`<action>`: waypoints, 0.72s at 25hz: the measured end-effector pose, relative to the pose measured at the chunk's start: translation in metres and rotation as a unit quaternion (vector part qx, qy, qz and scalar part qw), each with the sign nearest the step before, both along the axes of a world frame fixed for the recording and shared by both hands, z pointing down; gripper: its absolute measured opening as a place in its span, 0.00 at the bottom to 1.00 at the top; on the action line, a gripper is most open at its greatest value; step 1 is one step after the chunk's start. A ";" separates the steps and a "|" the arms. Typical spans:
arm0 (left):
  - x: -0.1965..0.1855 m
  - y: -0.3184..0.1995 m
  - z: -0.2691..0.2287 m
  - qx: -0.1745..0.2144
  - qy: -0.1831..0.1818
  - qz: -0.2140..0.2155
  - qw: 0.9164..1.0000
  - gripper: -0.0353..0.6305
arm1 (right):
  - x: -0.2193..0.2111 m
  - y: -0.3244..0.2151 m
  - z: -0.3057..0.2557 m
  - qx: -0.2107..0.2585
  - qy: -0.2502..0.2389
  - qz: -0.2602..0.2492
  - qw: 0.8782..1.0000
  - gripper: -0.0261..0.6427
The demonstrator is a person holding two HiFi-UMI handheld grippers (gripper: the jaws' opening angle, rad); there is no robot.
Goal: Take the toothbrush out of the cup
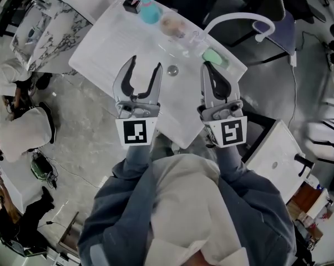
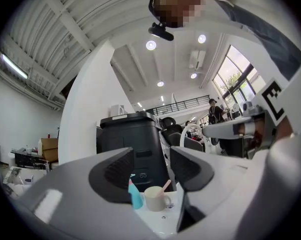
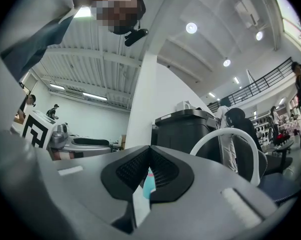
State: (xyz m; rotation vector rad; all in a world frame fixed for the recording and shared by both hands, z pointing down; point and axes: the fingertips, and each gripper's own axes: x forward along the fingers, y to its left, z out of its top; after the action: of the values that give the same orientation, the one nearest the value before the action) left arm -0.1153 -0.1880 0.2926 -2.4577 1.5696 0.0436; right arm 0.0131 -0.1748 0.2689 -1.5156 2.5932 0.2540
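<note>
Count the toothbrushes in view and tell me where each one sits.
1. A pink toothbrush leans in the cream cup at the far edge of the white table, just right of a teal bottle. No other shows, though blur could hide one.

— What does the rig look like from your end?
— My left gripper [image 1: 146,65] and right gripper [image 1: 210,66] are grey, with ribbed black pads [image 2: 113,171]. Each carries a white marker cube [image 1: 136,132] printed with a black square.
— And clothing?
— I see blue-grey sleeves [image 1: 128,176] over a white top [image 1: 183,204].
</note>
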 end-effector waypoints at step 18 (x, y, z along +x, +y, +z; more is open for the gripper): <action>0.047 -0.116 0.100 0.000 -0.131 0.031 0.991 0.43 | 0.026 -0.085 0.095 -0.052 -0.015 0.016 0.998 0.05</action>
State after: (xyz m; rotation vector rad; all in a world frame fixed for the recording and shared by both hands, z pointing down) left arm -0.0681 -0.3044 0.3927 -2.3964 1.3816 -0.2595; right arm 0.0390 -0.2602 0.3644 -1.5826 2.5971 0.0990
